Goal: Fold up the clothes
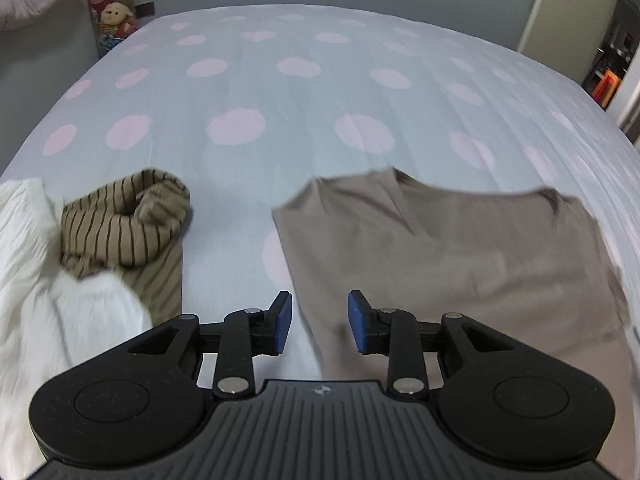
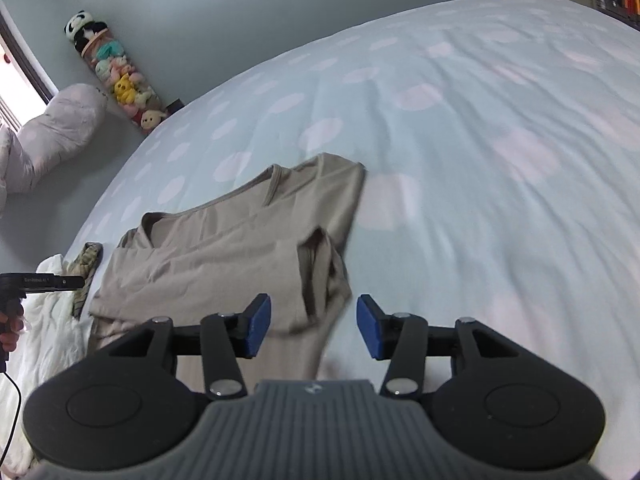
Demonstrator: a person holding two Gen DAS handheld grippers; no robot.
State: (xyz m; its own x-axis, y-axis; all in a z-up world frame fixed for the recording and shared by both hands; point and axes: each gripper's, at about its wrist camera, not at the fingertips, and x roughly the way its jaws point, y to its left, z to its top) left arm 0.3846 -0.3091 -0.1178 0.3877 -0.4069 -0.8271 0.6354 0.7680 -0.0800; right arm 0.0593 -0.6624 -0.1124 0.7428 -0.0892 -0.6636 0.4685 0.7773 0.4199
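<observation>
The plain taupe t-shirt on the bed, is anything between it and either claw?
Nothing visible is in the way. The plain taupe cotton t-shirt lies flat on the pale blue, pink-dotted bedspread, right ahead of the open left claw and open right claw. The crumpled striped brown garment sits off to the left.

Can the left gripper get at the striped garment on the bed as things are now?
Probably yes. The left gripper is open and holds nothing, and the striped garment lies uncovered on top, ahead and to its left. A white cloth overlaps only its near edge, and nothing stands between them.
</observation>
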